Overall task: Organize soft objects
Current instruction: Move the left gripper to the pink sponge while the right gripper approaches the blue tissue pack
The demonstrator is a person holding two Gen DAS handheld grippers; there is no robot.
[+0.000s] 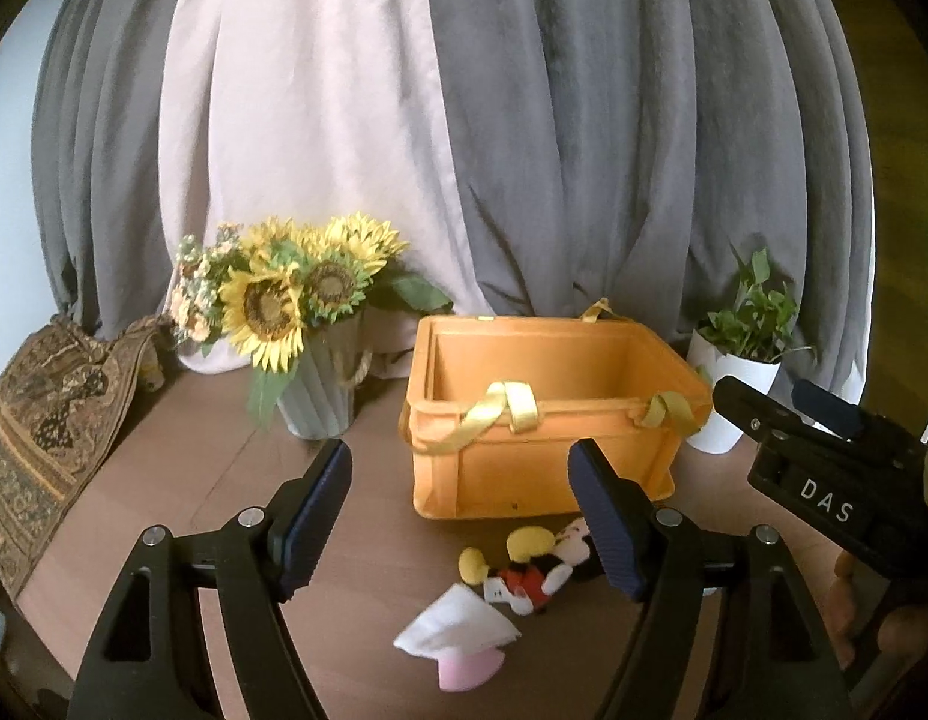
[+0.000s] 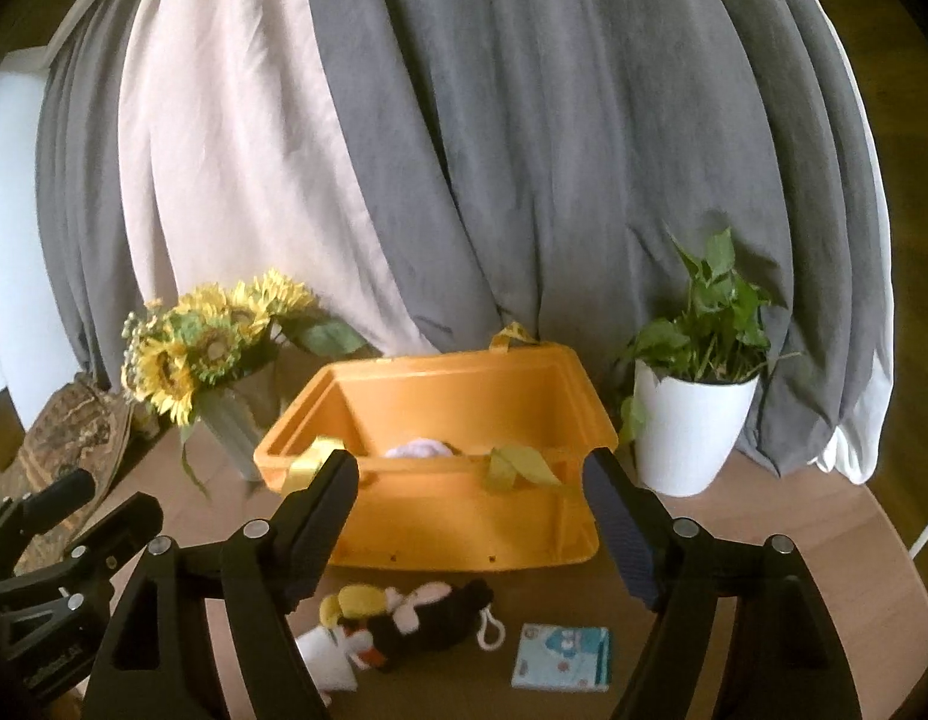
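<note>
1. Left wrist view: your left gripper (image 1: 461, 510) has its jaws standing apart with nothing between the pads. Ahead sits the orange basket (image 1: 542, 474) on the counter (image 1: 182, 480), and from this low angle you see only its bare inner walls, not its floor. Just in front of the basket lie the mouse plush (image 1: 533, 564) and, nearer you, a white folded cloth (image 1: 455, 630) overlapping a pink piece (image 1: 467, 669). Your right gripper (image 1: 824, 456) enters at the right edge; whether it is open you cannot tell here.

2. Right wrist view: your right gripper (image 2: 470, 522) also has its jaws apart and empty. This view looks over the basket (image 2: 464, 534) rim, and shows what the other cannot: something pale and soft (image 2: 419, 449) already lying inside. It also shows a small blue patterned packet (image 2: 561, 657) on the counter to the right of the plush (image 2: 416, 618), which the left view misses. The white cloth (image 2: 323, 654) is half hidden by the left finger, and the pink piece is not visible.

3. Progress, as a judgement: you look early on. One item seems stowed; the plush, cloth, pink piece and packet are left outside.
</note>
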